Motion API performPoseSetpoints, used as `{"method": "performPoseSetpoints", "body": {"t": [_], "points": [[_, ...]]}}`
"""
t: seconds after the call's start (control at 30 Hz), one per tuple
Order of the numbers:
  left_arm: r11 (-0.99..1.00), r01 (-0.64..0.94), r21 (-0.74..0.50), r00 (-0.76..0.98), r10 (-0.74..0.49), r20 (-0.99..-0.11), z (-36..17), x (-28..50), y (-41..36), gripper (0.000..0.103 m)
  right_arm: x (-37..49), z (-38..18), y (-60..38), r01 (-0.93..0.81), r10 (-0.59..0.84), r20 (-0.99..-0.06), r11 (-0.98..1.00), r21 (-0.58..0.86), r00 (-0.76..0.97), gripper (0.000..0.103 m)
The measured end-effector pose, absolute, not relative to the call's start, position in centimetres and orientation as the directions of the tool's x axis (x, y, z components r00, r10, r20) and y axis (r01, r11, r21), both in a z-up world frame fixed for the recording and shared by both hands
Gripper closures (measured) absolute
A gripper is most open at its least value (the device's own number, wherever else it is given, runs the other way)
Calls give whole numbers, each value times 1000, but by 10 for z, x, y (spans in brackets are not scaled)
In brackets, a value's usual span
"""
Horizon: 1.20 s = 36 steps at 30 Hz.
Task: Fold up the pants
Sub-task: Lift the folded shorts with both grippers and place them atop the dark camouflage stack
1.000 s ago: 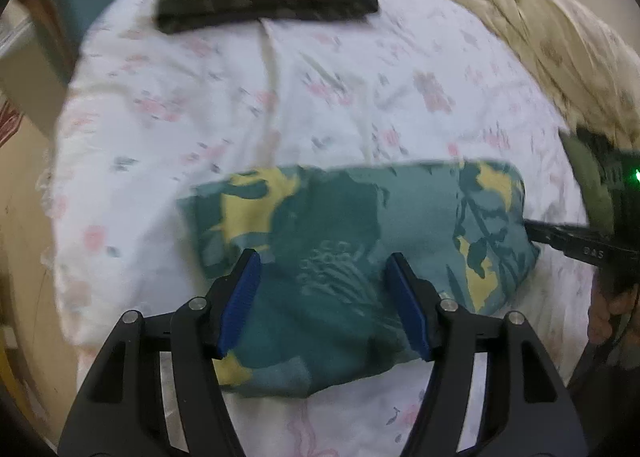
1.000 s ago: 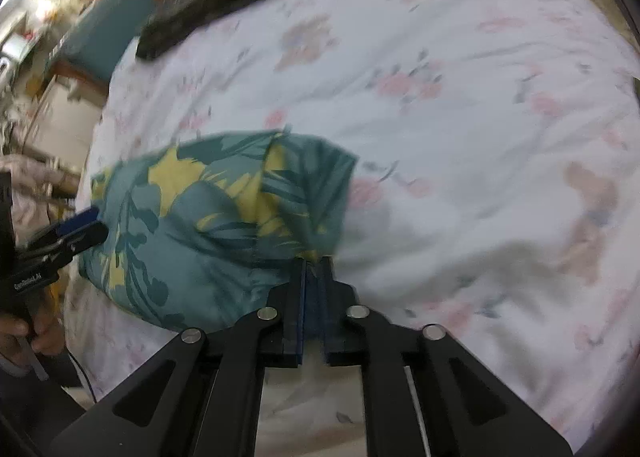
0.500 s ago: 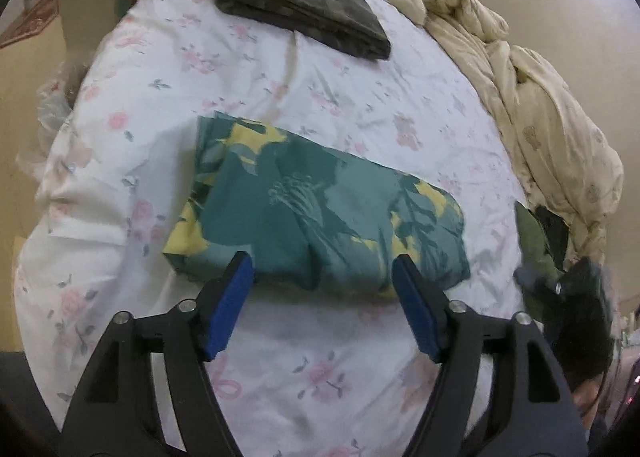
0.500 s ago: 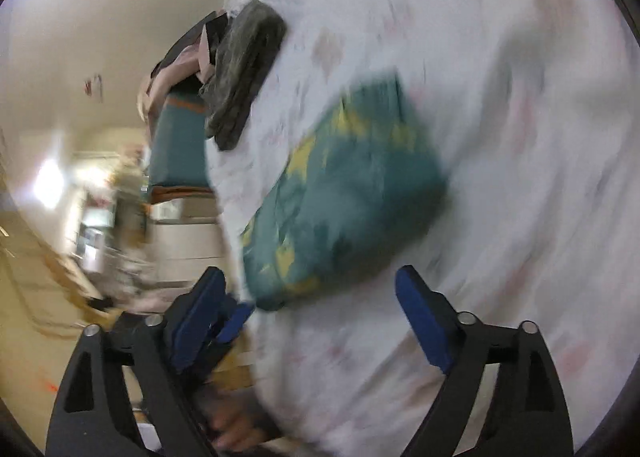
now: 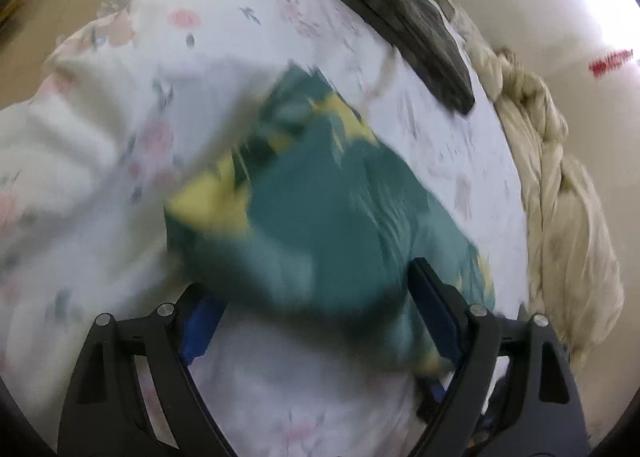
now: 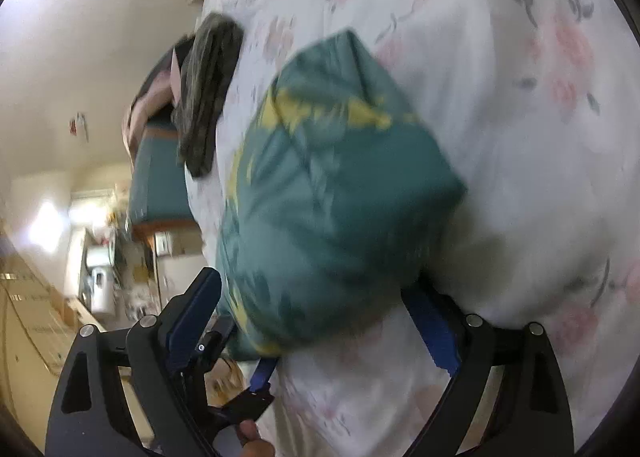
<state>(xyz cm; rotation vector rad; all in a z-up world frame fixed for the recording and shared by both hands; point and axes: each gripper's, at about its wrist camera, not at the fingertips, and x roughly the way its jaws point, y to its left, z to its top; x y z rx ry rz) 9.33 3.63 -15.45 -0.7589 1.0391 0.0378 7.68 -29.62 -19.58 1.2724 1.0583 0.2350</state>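
Note:
The teal pants with yellow leaf print (image 5: 320,217) lie folded into a thick bundle on the floral bed sheet (image 5: 240,37). My left gripper (image 5: 316,321) is open, its jaws on either side of the bundle's near edge. In the right wrist view the same pants (image 6: 332,193) fill the middle. My right gripper (image 6: 320,313) is open and straddles the other end of the bundle. The left gripper's blue fingers (image 6: 262,369) show at the bottom left of the right wrist view. Both views are blurred.
A folded dark camouflage garment (image 5: 408,29) lies at the far end of the bed, also in the right wrist view (image 6: 208,93). A crumpled beige quilt (image 5: 560,197) runs along the wall side. A teal chair (image 6: 158,177) stands beyond the bed edge.
The right gripper opened from shut and both grippers moved in close around the folded pants from opposite ends. The bundle now sits between each pair of jaws.

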Motion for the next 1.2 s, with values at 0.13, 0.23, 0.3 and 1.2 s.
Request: {"method": "performPoseSetpoints", "body": {"t": [0.13,0.23,0.3,1.2], "points": [[698,-427,-575,578,-278,-767,-159,99,59,20,89,-196,-307,416,621,-508,302,858,597,10],[721,-408,-560,596,-254,-762,-158,103,61,20,97,-196,-314,417,584,-526,323,850,619,11],[727,-407,-552,601,-242,-762,-159,107,62,27,104,-197,-315,417,572,-518,310,854,636,11],[770,13,-638,725,-447,-524,-34,108,61,97,105,-77,-311,-63,619,-222,404,912,754,87]]}}
